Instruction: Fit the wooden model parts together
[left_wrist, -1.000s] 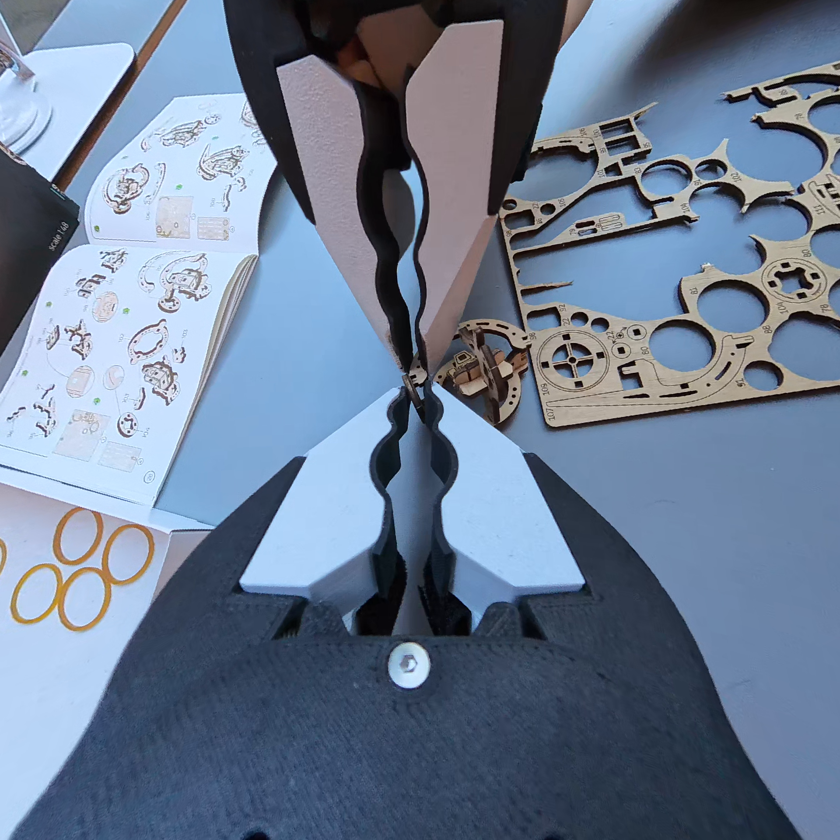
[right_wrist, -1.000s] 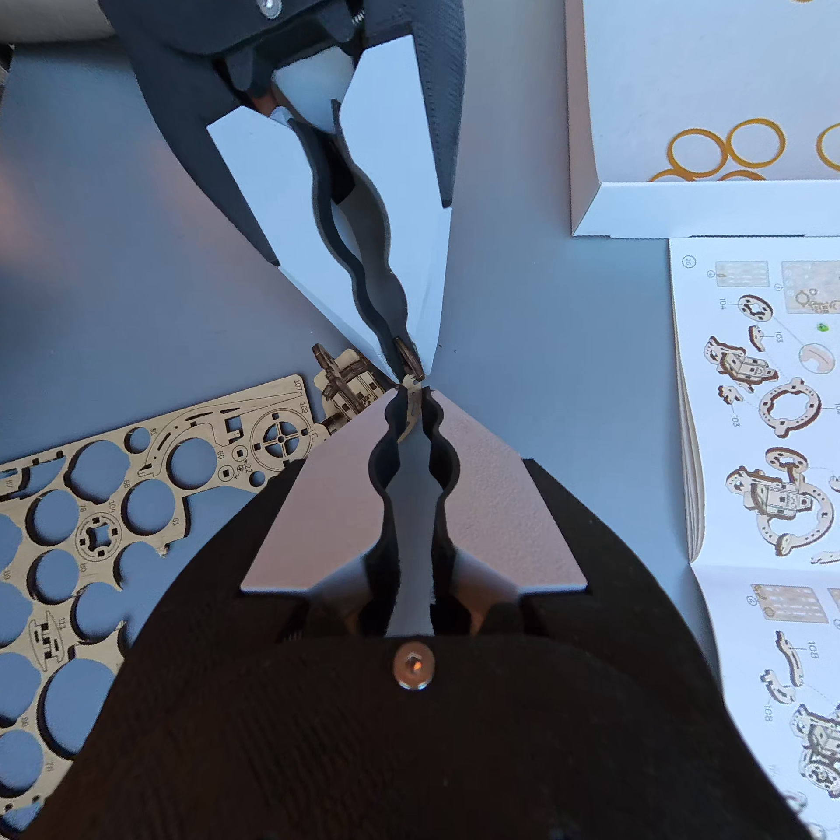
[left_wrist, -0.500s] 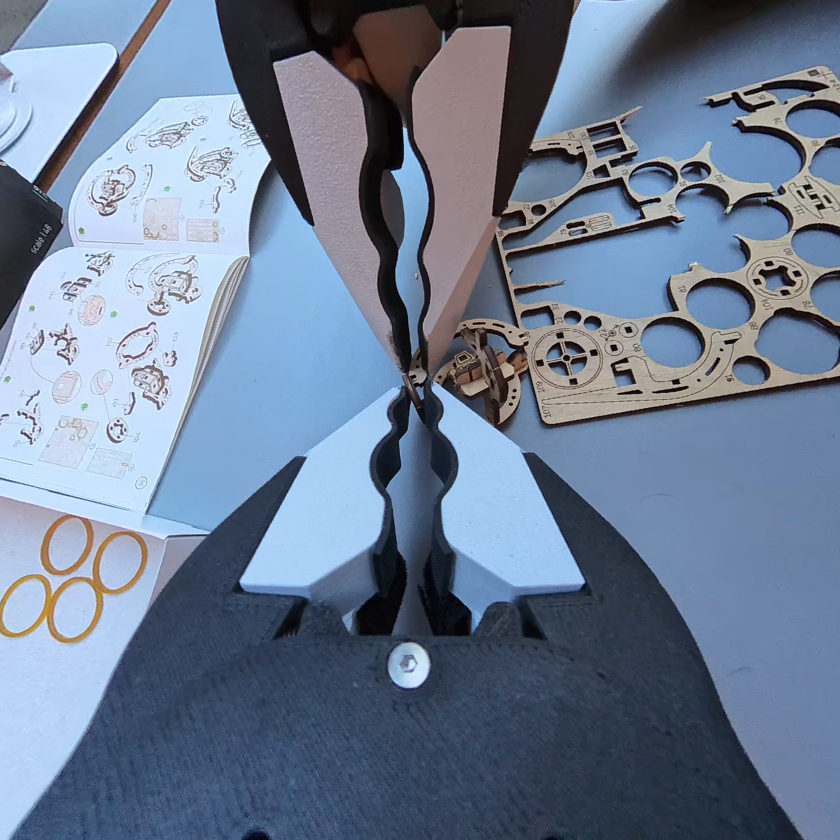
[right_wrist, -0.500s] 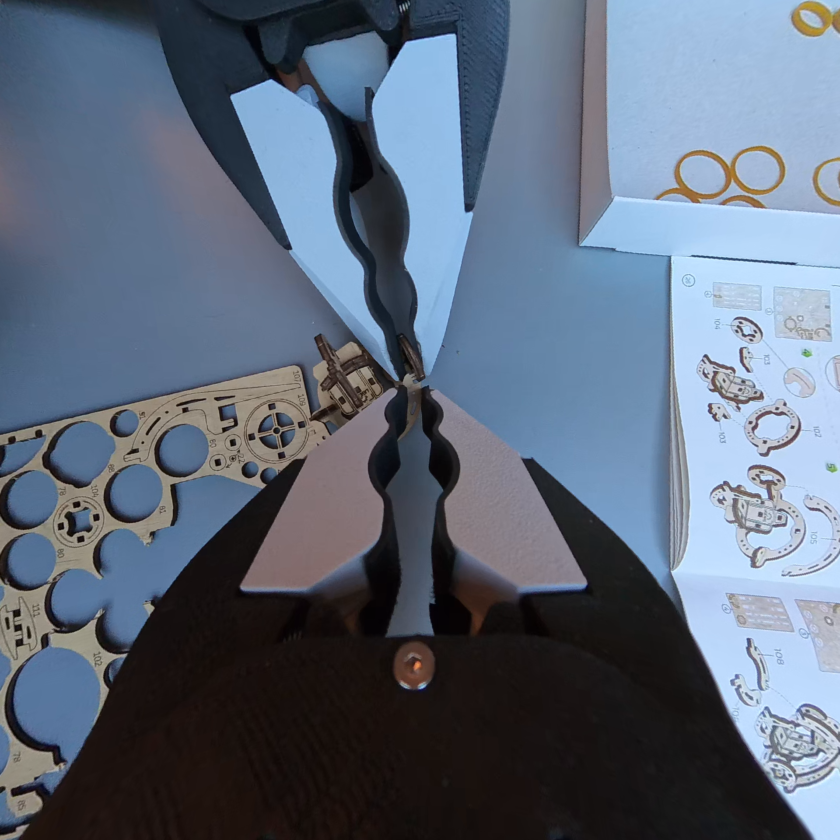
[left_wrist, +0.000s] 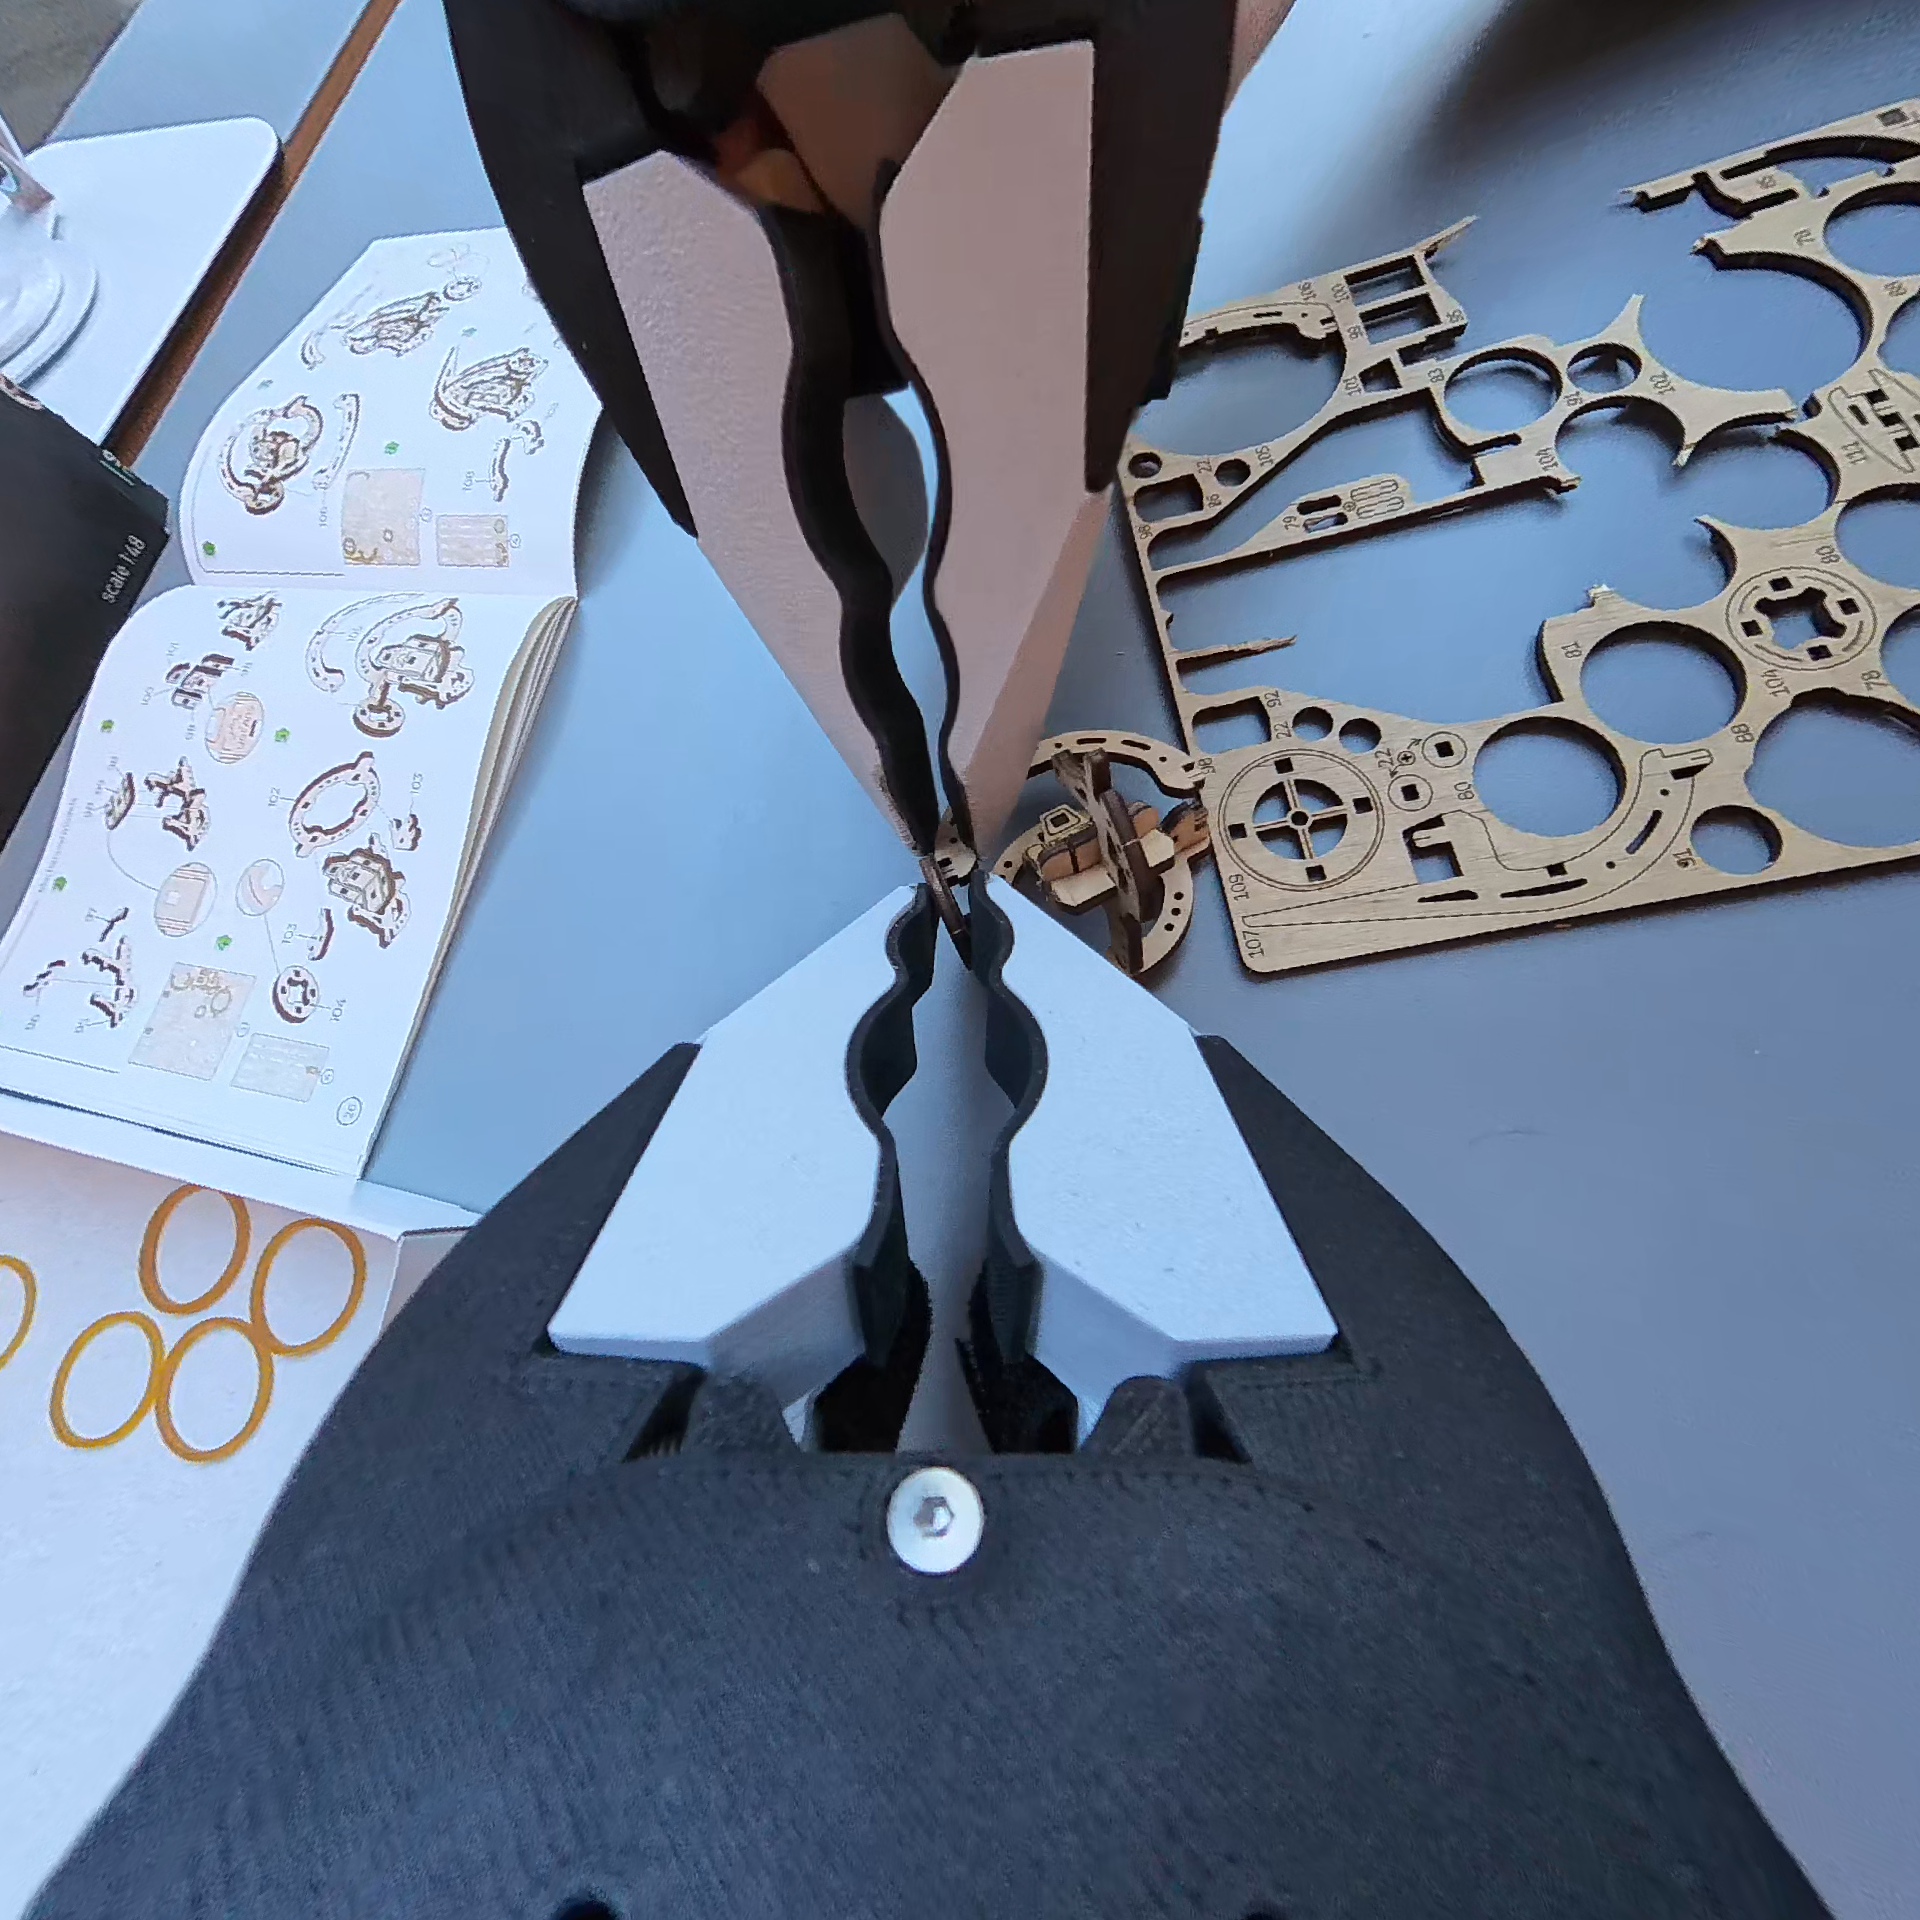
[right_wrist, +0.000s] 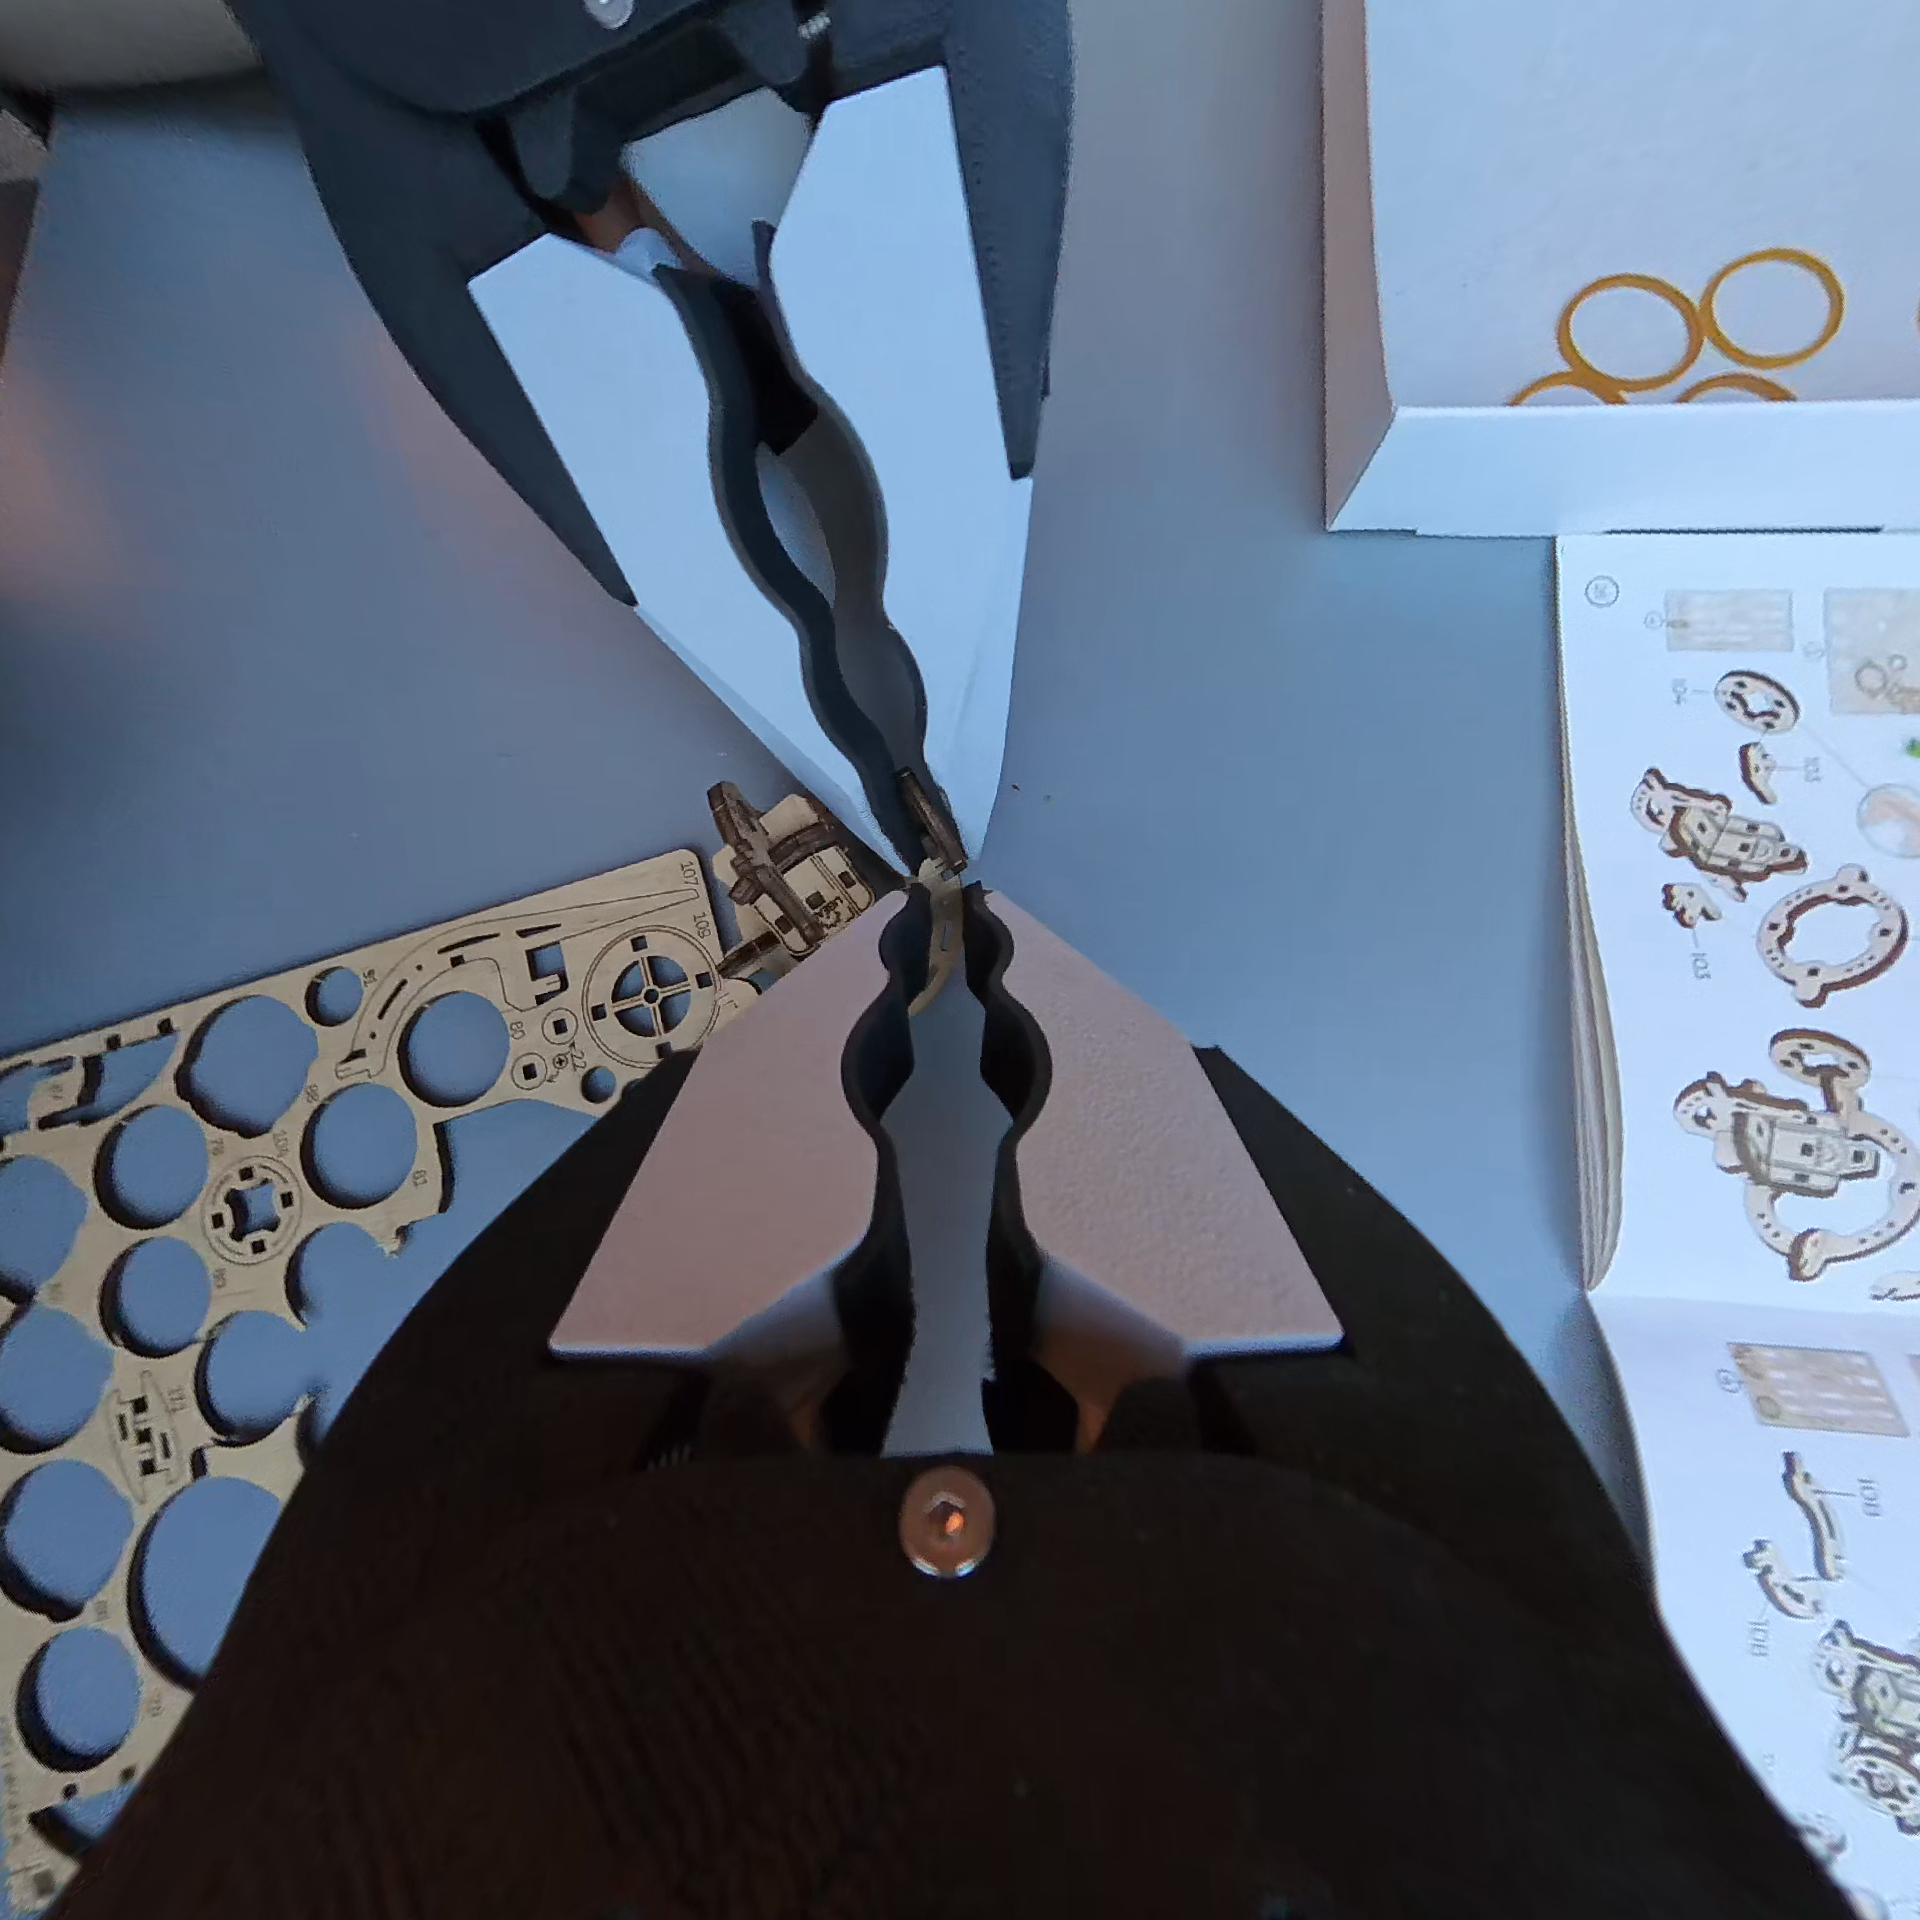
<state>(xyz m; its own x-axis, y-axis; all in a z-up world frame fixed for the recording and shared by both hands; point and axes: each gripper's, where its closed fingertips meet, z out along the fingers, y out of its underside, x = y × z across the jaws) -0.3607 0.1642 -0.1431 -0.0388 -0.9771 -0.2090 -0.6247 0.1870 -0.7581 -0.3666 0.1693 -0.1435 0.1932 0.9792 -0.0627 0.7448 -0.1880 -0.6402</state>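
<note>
My left gripper (left_wrist: 948, 900) is shut on a small dark wooden part (left_wrist: 949, 914). My right gripper (right_wrist: 940, 906) is shut on a thin, light, curved wooden part (right_wrist: 941, 961). The two grippers meet tip to tip above the grey table, and the two parts touch at the tips. In the left wrist view the right gripper (left_wrist: 940, 826) comes down from the top. In the right wrist view the left gripper (right_wrist: 932, 847) does the same, holding the dark part (right_wrist: 928, 821). A partly built wooden model (left_wrist: 1101, 852) lies on the table just behind the tips. It also shows in the right wrist view (right_wrist: 790, 883).
A punched-out wooden parts sheet (left_wrist: 1558, 644) (right_wrist: 208, 1143) lies beside the model. An open instruction booklet (left_wrist: 260, 748) (right_wrist: 1766, 1039) and a white box (left_wrist: 125, 1558) (right_wrist: 1558, 260) with yellow rubber bands (left_wrist: 208, 1320) on it lie on the other side. A black box (left_wrist: 52, 582) sits at the far left. My left and right fingertips are right by each other.
Both grippers stay shut and tip to tip. The pair has shifted slightly over the table. In the right wrist view the left gripper now leans more to the left.
</note>
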